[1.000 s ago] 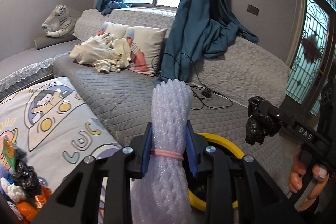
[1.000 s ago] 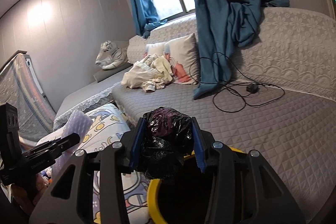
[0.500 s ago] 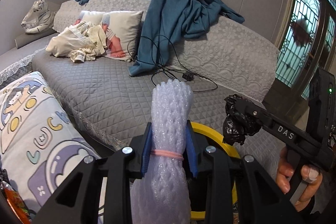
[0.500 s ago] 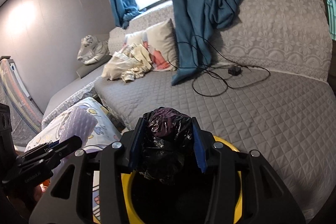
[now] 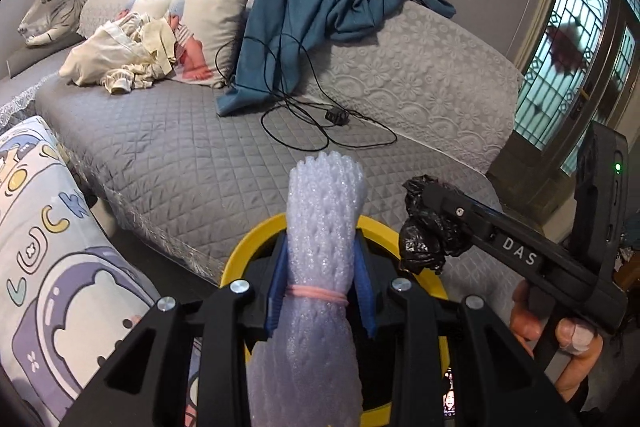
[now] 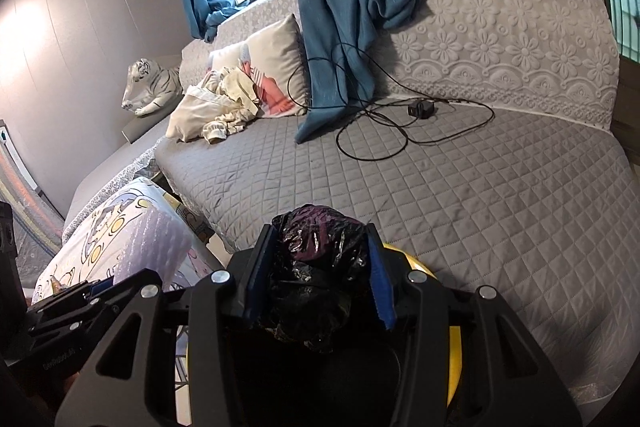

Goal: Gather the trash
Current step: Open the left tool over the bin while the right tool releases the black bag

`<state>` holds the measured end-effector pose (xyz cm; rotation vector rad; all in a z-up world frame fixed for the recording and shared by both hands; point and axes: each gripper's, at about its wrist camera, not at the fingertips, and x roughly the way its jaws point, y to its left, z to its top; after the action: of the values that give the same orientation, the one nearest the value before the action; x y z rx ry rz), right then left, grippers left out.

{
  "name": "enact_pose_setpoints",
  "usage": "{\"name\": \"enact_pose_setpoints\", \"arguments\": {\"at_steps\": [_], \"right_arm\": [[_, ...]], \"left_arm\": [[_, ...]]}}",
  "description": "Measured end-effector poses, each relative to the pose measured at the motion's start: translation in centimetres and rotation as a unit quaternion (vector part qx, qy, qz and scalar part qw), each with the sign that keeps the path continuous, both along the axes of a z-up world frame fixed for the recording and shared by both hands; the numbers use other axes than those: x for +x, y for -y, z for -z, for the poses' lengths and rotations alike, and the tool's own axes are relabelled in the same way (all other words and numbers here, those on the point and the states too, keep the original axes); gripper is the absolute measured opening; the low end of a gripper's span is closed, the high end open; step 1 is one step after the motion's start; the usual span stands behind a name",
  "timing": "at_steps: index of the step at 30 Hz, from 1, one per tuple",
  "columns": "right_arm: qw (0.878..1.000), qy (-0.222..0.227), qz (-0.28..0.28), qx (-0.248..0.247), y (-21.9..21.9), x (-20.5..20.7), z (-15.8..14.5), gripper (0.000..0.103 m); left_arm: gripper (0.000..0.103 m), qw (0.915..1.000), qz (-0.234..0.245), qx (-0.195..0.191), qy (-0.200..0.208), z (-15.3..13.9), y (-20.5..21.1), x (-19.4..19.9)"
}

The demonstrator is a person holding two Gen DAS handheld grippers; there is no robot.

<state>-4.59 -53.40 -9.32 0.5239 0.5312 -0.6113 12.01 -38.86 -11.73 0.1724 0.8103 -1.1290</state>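
Observation:
My left gripper [image 5: 320,291] is shut on a white foam net roll [image 5: 324,227] bound by a pink rubber band, held over a yellow-rimmed bin [image 5: 256,243]. My right gripper [image 6: 314,279] is shut on a crumpled black plastic bag [image 6: 316,267], also above the yellow bin rim [image 6: 456,339]. In the left wrist view the right gripper [image 5: 424,223] holds the black bag [image 5: 428,239] over the bin's right rim. In the right wrist view the left gripper [image 6: 100,291] with the foam roll [image 6: 152,247] is at lower left.
A grey quilted sofa [image 5: 192,155] lies beyond the bin, with a black cable and charger [image 5: 336,117], a blue curtain [image 5: 320,7], pillows and crumpled cloth [image 5: 120,63]. A cartoon-print cushion [image 5: 52,267] is at the left. A stained-glass door [image 5: 568,59] stands at right.
Both grippers have moved forward and down over the yellow bin, still holding their trash. The bin rim now shows more fully under both.

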Motion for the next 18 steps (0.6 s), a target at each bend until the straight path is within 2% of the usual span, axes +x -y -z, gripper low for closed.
{"name": "enact_pose_setpoints", "arguments": {"at_steps": [6,9,13,18], "right_arm": [[1.0,-0.005,0.003,0.005,0.2,0.2,0.6,0.046],[1.0,-0.004,0.009,0.007,0.3,0.1,0.7,0.05],[1.0,-0.004,0.02,0.01,0.7,-0.2,0.7,0.053],[0.999,0.0,0.031,0.009,1.0,-0.8,0.5,0.055]], "left_arm": [[0.031,1.0,0.001,0.003,-0.003,0.3,0.3,-0.1],[0.037,1.0,0.0,0.001,-0.007,0.4,0.2,0.0],[0.054,0.9999,-0.008,-0.005,-0.009,0.2,-0.1,0.2],[0.055,0.9998,-0.019,-0.007,-0.01,0.1,-0.7,0.7]]}}
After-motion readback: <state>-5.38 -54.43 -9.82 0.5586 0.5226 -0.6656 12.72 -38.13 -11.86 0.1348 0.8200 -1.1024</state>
